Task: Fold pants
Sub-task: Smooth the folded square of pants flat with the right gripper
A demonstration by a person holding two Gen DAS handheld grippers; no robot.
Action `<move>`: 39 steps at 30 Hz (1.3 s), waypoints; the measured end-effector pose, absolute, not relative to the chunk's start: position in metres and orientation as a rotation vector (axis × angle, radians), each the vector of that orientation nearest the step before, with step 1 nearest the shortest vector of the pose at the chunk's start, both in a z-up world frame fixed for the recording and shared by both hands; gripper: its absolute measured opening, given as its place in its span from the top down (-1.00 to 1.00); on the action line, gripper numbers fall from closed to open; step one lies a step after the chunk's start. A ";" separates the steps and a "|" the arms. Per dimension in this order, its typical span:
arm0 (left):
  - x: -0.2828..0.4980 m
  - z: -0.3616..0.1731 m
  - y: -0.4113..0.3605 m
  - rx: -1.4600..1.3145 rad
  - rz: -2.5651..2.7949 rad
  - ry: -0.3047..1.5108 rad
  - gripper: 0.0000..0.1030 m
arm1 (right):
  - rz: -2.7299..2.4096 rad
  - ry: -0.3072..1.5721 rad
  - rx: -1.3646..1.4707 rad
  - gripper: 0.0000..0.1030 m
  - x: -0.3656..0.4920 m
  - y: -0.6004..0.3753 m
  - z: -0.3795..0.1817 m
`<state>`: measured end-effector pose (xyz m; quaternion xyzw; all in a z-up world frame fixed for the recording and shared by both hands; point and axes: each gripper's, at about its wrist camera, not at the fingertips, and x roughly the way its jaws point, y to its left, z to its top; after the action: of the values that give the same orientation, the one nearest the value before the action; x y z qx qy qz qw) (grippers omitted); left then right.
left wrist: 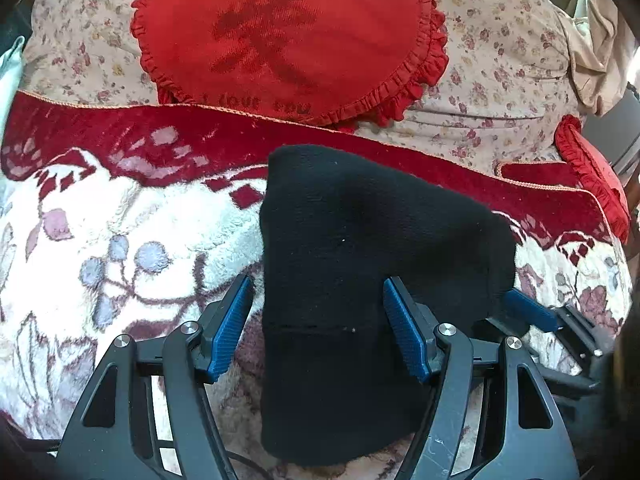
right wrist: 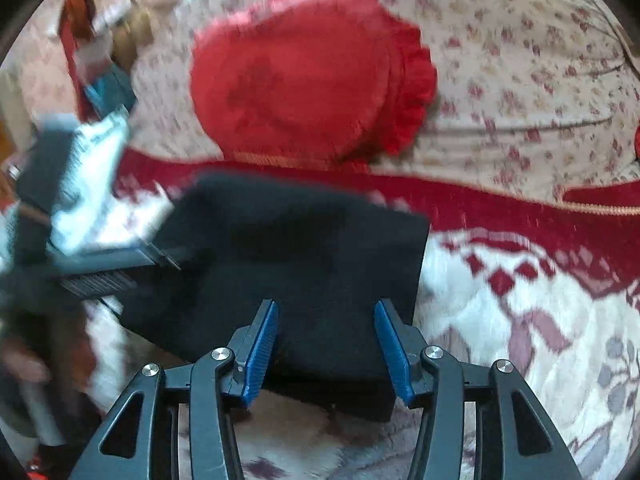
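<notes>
1. The black pants are lying folded into a compact bundle on the red-and-white floral blanket, in front of the round red ruffled cushion.
2. The left gripper is hovering over the near part of the bundle with its 2 blue-padded fingers spread wide. The black cloth is running between them, and the right-hand pad seems to be touching the fabric's edge; whether the left-hand pad is touching it, I cannot tell.
3. The right gripper is also standing with its fingers spread apart, both tips sitting over the near edge of the pants. Nothing is pinched between them.
4. In the left wrist view, the right gripper's blue pad is showing just beside the bundle's right corner.
5. In the right wrist view, which is blurred, the left gripper is showing at the bundle's left side.
6. The flowered beige cover is sitting behind the blanket.
</notes>
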<state>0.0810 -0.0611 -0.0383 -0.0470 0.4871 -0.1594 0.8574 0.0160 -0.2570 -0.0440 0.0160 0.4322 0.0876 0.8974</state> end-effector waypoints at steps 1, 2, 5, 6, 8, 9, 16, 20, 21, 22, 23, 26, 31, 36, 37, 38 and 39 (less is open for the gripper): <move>0.077 -0.035 -0.061 -0.089 -0.322 1.012 -0.31 | 0.176 0.887 0.027 0.05 0.015 -0.256 -0.046; 0.075 -0.033 -0.060 -0.082 -0.313 1.001 -0.31 | 0.173 0.881 0.027 0.05 0.013 -0.256 -0.045; 0.065 -0.026 -0.055 -0.075 -0.296 0.980 -0.31 | 0.185 0.873 0.064 0.05 0.008 -0.258 -0.031; 0.062 -0.023 -0.054 -0.074 -0.289 0.975 -0.31 | 0.191 0.860 0.080 0.05 0.006 -0.259 -0.025; 0.056 -0.019 -0.050 -0.072 -0.270 0.965 -0.31 | 0.189 0.830 0.085 0.05 0.001 -0.259 -0.015; 0.052 -0.017 -0.048 -0.069 -0.262 0.961 -0.31 | 0.182 0.814 0.083 0.05 -0.001 -0.258 -0.011; 0.020 0.002 -0.047 0.005 -0.220 0.890 -0.31 | 0.178 0.798 0.131 0.05 -0.014 -0.248 0.003; 0.004 0.010 -0.043 -0.003 -0.215 0.864 -0.31 | 0.186 0.792 0.130 0.05 -0.024 -0.241 0.008; 0.001 0.011 -0.043 0.002 -0.210 0.859 -0.31 | 0.185 0.791 0.129 0.05 -0.026 -0.240 0.009; -0.002 0.013 -0.044 0.010 -0.204 0.853 -0.31 | 0.185 0.789 0.129 0.05 -0.028 -0.239 0.010; -0.005 0.015 -0.043 0.017 -0.200 0.848 -0.31 | 0.187 0.784 0.130 0.05 -0.030 -0.238 0.012; -0.013 0.018 -0.042 0.031 -0.183 0.831 -0.31 | 0.189 0.776 0.133 0.05 -0.036 -0.236 0.016; -0.021 0.023 -0.038 0.027 -0.176 0.818 -0.31 | 0.188 0.778 0.131 0.05 -0.042 -0.231 0.019; -0.026 0.023 -0.036 0.025 -0.173 0.818 -0.31 | 0.192 0.774 0.129 0.05 -0.044 -0.230 0.022; -0.026 0.023 -0.036 0.029 -0.174 0.817 -0.31 | 0.192 0.774 0.129 0.05 -0.045 -0.229 0.022; -0.027 0.023 -0.037 0.029 -0.173 0.816 -0.31 | 0.192 0.774 0.129 0.05 -0.045 -0.229 0.022; -0.027 0.023 -0.037 0.033 -0.173 0.815 -0.31 | 0.191 0.775 0.128 0.05 -0.046 -0.229 0.022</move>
<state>-0.0269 -0.0366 0.0231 0.0161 0.3957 -0.0839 0.9144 -0.0457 -0.2285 0.0223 0.0624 0.3772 0.0929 0.9194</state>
